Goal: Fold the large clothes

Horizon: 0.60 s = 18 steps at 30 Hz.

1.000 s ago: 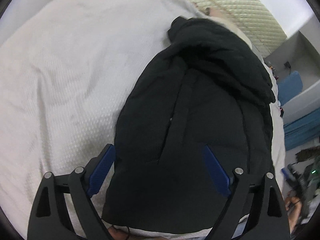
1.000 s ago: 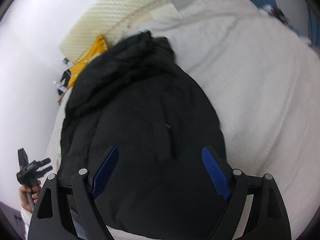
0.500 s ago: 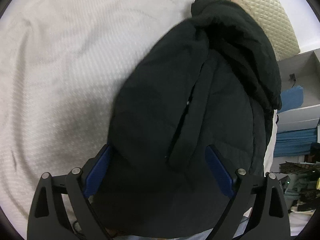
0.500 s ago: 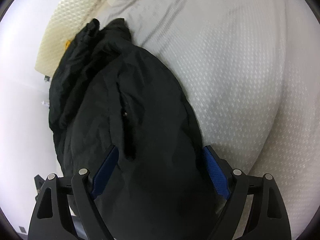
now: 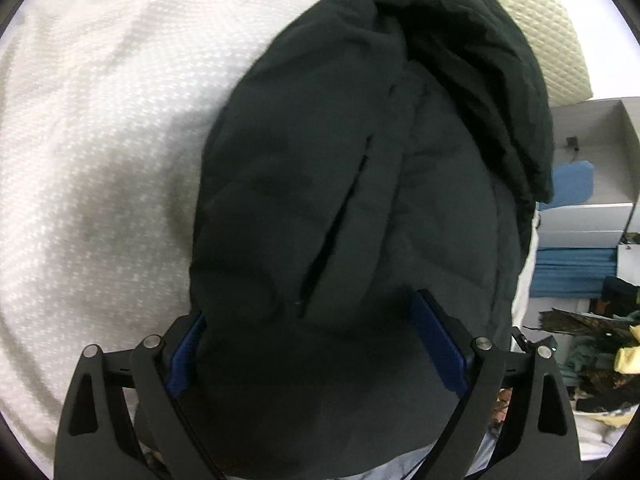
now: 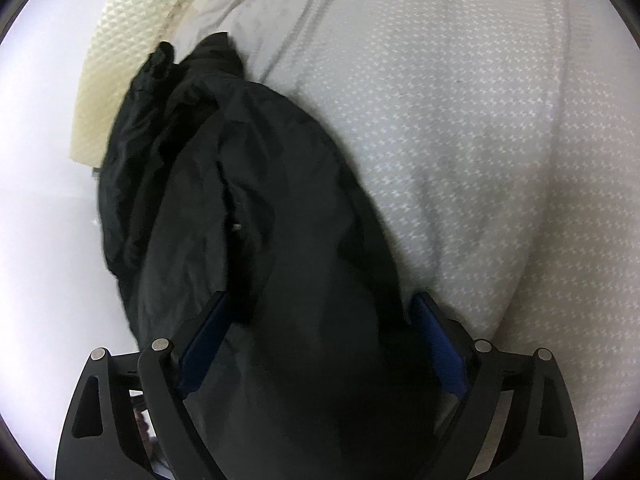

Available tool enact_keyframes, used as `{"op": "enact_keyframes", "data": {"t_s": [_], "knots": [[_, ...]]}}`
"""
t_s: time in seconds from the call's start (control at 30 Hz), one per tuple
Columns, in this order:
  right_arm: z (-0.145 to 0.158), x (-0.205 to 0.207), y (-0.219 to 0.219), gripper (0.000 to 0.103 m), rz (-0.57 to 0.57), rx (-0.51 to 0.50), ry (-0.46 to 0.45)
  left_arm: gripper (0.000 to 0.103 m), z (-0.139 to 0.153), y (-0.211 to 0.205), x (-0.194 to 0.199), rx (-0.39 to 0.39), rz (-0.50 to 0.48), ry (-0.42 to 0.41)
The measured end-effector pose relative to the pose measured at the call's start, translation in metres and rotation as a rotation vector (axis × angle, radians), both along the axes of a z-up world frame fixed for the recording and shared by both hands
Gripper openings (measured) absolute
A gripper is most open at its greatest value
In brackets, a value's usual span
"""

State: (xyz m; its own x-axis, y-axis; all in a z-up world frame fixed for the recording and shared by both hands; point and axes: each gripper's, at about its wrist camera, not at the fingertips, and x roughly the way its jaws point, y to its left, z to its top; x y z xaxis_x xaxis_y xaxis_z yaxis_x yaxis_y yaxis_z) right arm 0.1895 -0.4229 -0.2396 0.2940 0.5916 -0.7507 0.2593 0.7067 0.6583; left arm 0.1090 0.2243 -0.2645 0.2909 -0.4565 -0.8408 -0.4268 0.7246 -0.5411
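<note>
Both grippers, left gripper (image 5: pixel 316 344) and right gripper (image 6: pixel 320 340), have come down closer to the one black jacket (image 5: pixel 360 200) than a second ago. Each stands wide, the jacket's near end between its blue pads; the right jaws are opening. One jacket lies along the white bedspread (image 5: pixel 100 140) edge, near one cream headboard (image 5: pixel 540 20).

jacket: black jacket (image 6: pixel 256 240), bunched, running from the upper left of the frame down to the bottom centre
right gripper: right gripper (image 6: pixel 320 344), bottom of frame, jaws opening, jacket between the blue pads
bed: white textured bed cover (image 6: pixel 480 140), filling the right side
cushion: cream quilted cushion (image 6: pixel 132 40), upper left
</note>
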Motion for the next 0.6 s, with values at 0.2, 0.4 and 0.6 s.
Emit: {"op": "enact_keyframes", "data": {"t_s": [0.2,0.4,0.6], "knots": [[0.009,-0.001,0.008,0.092,0.018,0.046,-0.043,0.093,0.004,0.000,0.001,-0.060,-0.002,-0.034],[0.029,-0.004,0.030,0.092,0.087,0.157,-0.145,0.092,0.012,-0.007,0.003,-0.116,-0.029,-0.094],[0.027,0.002,0.042,0.092,0.126,0.135,-0.142,0.092,0.004,-0.014,0.011,-0.085,-0.024,-0.055]]}}
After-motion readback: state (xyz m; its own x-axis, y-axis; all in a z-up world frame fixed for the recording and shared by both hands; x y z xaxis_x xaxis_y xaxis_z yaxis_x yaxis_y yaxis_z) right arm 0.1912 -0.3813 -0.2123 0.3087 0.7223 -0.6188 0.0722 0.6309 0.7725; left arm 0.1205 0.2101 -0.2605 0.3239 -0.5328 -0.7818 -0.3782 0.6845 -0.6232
